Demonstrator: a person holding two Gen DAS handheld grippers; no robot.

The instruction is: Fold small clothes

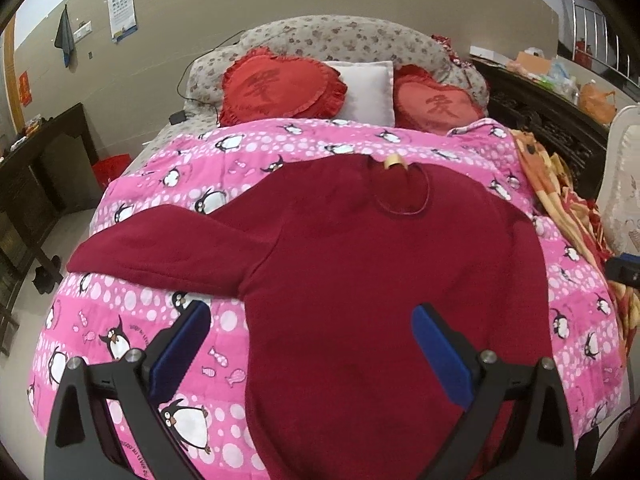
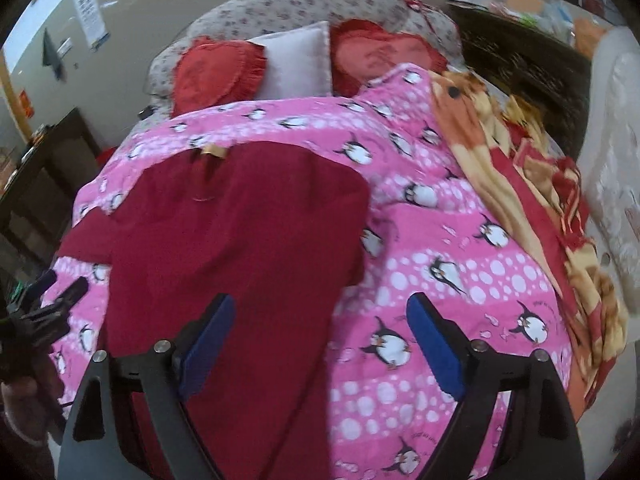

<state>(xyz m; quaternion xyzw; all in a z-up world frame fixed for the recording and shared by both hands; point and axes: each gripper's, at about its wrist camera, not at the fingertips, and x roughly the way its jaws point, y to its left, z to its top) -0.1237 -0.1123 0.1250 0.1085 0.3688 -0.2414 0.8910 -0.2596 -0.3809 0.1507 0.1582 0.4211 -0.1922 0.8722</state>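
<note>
A dark red sweater (image 1: 360, 264) lies flat, neck away from me, on a pink penguin quilt (image 1: 224, 320). Its left sleeve (image 1: 160, 252) stretches out to the left; its right sleeve is folded in over the body. My left gripper (image 1: 312, 320) is open and empty above the sweater's lower left edge. In the right wrist view the sweater (image 2: 240, 232) fills the left half. My right gripper (image 2: 320, 312) is open and empty above the sweater's lower right edge. The left gripper (image 2: 52, 300) shows at the left edge there.
Two red heart cushions (image 1: 280, 88) and a white pillow (image 1: 368, 88) lie at the head of the bed. An orange and red blanket (image 2: 532, 208) runs along the quilt's right side. Dark wooden furniture (image 1: 36, 168) stands left of the bed.
</note>
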